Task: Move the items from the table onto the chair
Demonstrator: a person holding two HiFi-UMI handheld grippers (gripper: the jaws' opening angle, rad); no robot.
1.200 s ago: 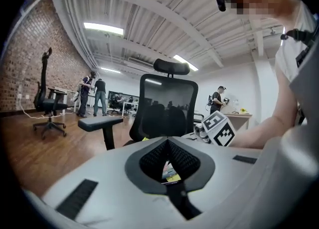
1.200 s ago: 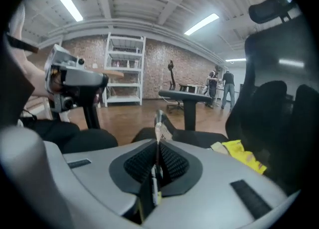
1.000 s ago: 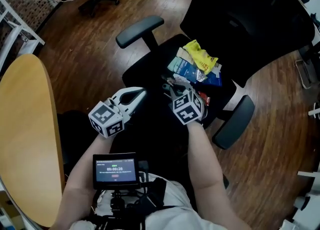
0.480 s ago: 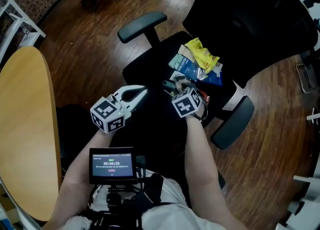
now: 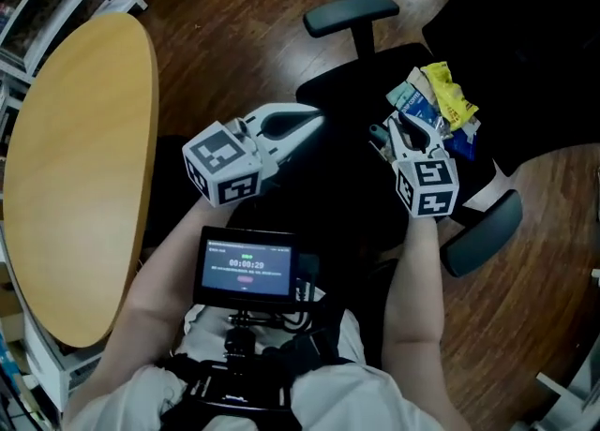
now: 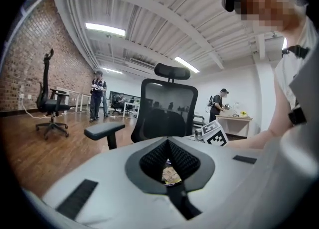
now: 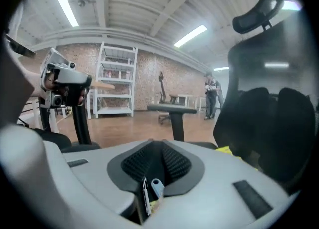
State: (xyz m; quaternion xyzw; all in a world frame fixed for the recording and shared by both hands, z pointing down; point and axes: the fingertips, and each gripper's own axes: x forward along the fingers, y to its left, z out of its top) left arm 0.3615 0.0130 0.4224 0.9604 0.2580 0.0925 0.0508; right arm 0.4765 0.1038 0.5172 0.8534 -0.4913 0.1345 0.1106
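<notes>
Both forearms are extending over the seat of the office chair (image 5: 349,15). The left tongs (image 5: 314,122) are hovering pressed together, empty. The right tongs (image 5: 405,126), having just been closing, are standing slightly spread, pinching nothing, just beside the snack packets (image 5: 441,92) lying on the seat.
</notes>
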